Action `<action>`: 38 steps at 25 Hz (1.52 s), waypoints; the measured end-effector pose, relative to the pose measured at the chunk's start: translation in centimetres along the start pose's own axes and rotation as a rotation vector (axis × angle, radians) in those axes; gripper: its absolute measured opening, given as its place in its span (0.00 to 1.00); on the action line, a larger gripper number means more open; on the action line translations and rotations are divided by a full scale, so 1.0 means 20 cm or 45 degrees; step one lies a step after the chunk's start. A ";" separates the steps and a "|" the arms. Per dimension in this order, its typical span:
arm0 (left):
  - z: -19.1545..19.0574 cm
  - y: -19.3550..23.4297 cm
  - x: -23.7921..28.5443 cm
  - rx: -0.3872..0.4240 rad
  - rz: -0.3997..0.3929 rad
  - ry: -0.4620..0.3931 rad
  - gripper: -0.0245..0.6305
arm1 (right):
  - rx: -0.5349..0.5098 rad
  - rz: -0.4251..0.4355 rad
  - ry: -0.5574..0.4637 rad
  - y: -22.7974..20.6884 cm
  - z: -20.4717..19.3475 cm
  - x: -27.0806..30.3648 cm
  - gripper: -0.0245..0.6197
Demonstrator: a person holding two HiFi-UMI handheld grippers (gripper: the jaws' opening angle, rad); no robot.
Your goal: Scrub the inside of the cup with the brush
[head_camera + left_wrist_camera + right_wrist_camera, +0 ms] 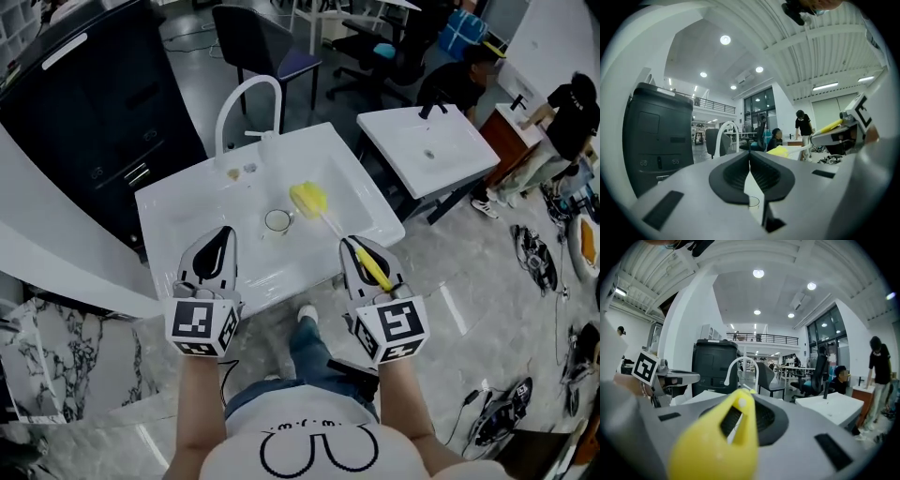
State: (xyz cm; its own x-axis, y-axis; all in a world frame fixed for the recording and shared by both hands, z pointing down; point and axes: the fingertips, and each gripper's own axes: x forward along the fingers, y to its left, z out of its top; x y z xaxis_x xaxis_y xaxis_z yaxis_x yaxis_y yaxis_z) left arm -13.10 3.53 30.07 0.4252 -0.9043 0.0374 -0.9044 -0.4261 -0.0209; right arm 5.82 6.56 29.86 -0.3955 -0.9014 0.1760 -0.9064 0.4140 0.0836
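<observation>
A small clear cup [277,221] stands upright in the white sink [178,211], near the basin's middle. The yellow brush [309,199] has its head just right of the cup and above the basin. Its handle runs back to my right gripper [361,255], which is shut on it at the sink's front right edge. In the right gripper view the yellow handle end [724,441] fills the space between the jaws. My left gripper [217,246] is shut with nothing in it, at the front left edge, short of the cup. From the left gripper [750,173] the brush head [780,151] shows ahead.
A white arched faucet [246,98] rises at the sink's back. A black cabinet [84,103] stands to the left and a second white sink [431,145] to the right. A dark chair [258,42] and people [572,112] are behind.
</observation>
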 end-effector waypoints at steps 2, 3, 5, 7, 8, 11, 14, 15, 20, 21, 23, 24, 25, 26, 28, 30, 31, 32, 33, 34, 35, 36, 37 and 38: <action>-0.04 0.02 0.13 -0.026 0.016 0.038 0.06 | 0.004 0.034 0.018 -0.09 -0.02 0.11 0.10; -0.06 0.03 0.20 -0.042 0.024 0.057 0.06 | 0.004 0.054 0.030 -0.13 -0.03 0.16 0.10; -0.11 0.04 0.32 -0.072 0.035 0.101 0.06 | 0.005 0.098 0.060 -0.21 -0.04 0.27 0.10; -0.18 0.06 0.43 -0.102 0.034 0.156 0.07 | 0.013 0.140 0.094 -0.28 -0.07 0.36 0.10; -0.21 0.06 0.48 -0.117 0.026 0.185 0.10 | 0.018 0.161 0.112 -0.32 -0.08 0.41 0.10; -0.33 0.05 0.59 -0.144 0.001 0.277 0.27 | 0.025 0.244 0.163 -0.39 -0.11 0.53 0.10; -0.44 0.04 0.68 -0.141 -0.012 0.374 0.37 | 0.033 0.342 0.213 -0.44 -0.16 0.63 0.10; -0.48 0.04 0.70 -0.142 -0.016 0.406 0.39 | 0.038 0.370 0.229 -0.45 -0.18 0.67 0.10; -0.73 0.03 0.73 -0.152 -0.060 0.585 0.39 | 0.051 0.451 0.315 -0.47 -0.27 0.79 0.10; -0.79 0.02 0.73 -0.151 -0.080 0.627 0.39 | 0.049 0.463 0.334 -0.47 -0.28 0.80 0.10; -0.92 0.00 0.74 -0.142 -0.123 0.719 0.39 | 0.044 0.489 0.372 -0.45 -0.32 0.83 0.10; -0.98 -0.01 0.75 -0.133 -0.145 0.766 0.39 | 0.040 0.503 0.393 -0.45 -0.34 0.83 0.10; -1.04 -0.01 0.75 -0.120 -0.168 0.813 0.39 | 0.038 0.515 0.417 -0.44 -0.37 0.84 0.10; -1.10 -0.02 0.75 -0.100 -0.191 0.859 0.39 | 0.038 0.526 0.443 -0.43 -0.39 0.85 0.10; -1.21 -0.03 0.75 -0.052 -0.240 0.948 0.37 | 0.042 0.540 0.499 -0.42 -0.44 0.85 0.10; -1.31 -0.04 0.74 -0.013 -0.290 1.032 0.35 | 0.046 0.545 0.546 -0.40 -0.48 0.86 0.10; -1.36 -0.05 0.73 -0.009 -0.310 1.068 0.34 | 0.046 0.550 0.563 -0.39 -0.50 0.85 0.10; -1.41 -0.05 0.73 -0.013 -0.323 1.098 0.35 | 0.045 0.555 0.577 -0.38 -0.51 0.85 0.10; -1.45 -0.05 0.72 -0.016 -0.329 1.125 0.34 | 0.043 0.561 0.587 -0.37 -0.52 0.86 0.10; -1.49 -0.04 0.72 -0.011 -0.329 1.152 0.34 | 0.040 0.567 0.595 -0.36 -0.53 0.86 0.10; -1.50 -0.03 0.73 0.002 -0.326 1.179 0.31 | 0.039 0.573 0.603 -0.35 -0.53 0.87 0.10; -1.52 -0.02 0.73 0.021 -0.326 1.205 0.31 | 0.038 0.578 0.611 -0.35 -0.54 0.87 0.10; -1.52 -0.02 0.74 0.046 -0.331 1.230 0.31 | 0.037 0.583 0.619 -0.35 -0.54 0.87 0.10; -1.54 -0.02 0.75 0.080 -0.343 1.256 0.30 | 0.036 0.587 0.628 -0.34 -0.55 0.86 0.10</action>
State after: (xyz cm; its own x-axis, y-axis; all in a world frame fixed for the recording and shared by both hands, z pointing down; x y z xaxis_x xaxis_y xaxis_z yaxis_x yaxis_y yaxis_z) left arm -7.44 -9.11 61.35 0.3702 -0.3674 0.8532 -0.7675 -0.6384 0.0582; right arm 6.79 -10.48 43.08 -0.6348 -0.4673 0.6154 -0.6674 0.7330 -0.1318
